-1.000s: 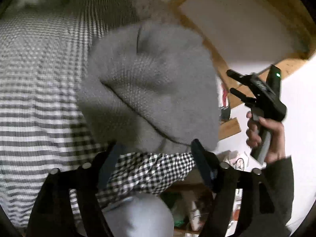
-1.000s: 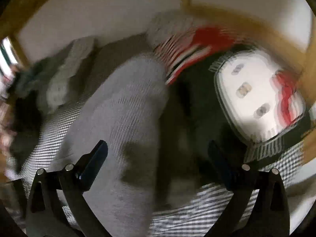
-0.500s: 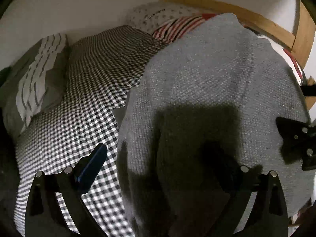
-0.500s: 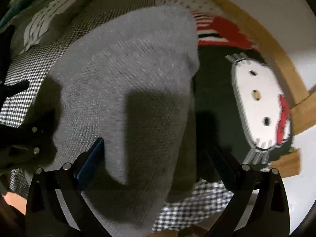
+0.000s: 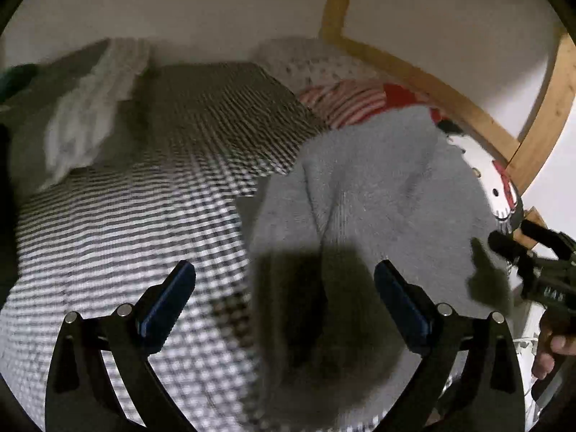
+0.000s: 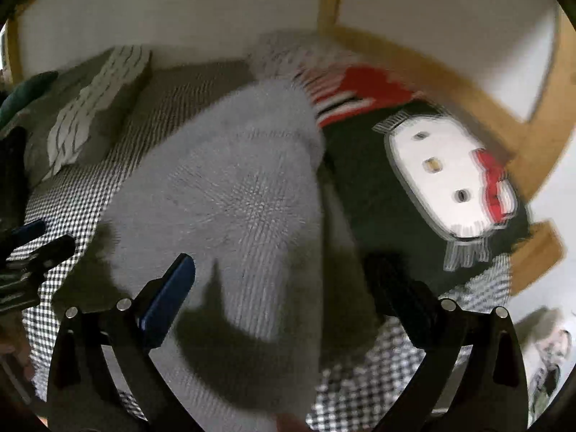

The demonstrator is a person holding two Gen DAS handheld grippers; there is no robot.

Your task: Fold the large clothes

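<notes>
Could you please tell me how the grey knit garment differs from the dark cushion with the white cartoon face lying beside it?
The grey knit garment is plain, pale and limp, with a crease; the dark cushion is near-black and carries a white cartoon face with a red bow. The garment lies nearer the middle of the checked bedcover, its edge overlapping the cushion; the cushion sits next to the wooden bed frame. Both rest on the bed, and neither is held.

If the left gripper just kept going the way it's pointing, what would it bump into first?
Most likely the grey knitted garment lying on the checked bedcover. The left gripper is open, holding nothing, and angled down at the garment's near edge. Depth is hard to judge, so it might graze the bedcover beside it.
</notes>
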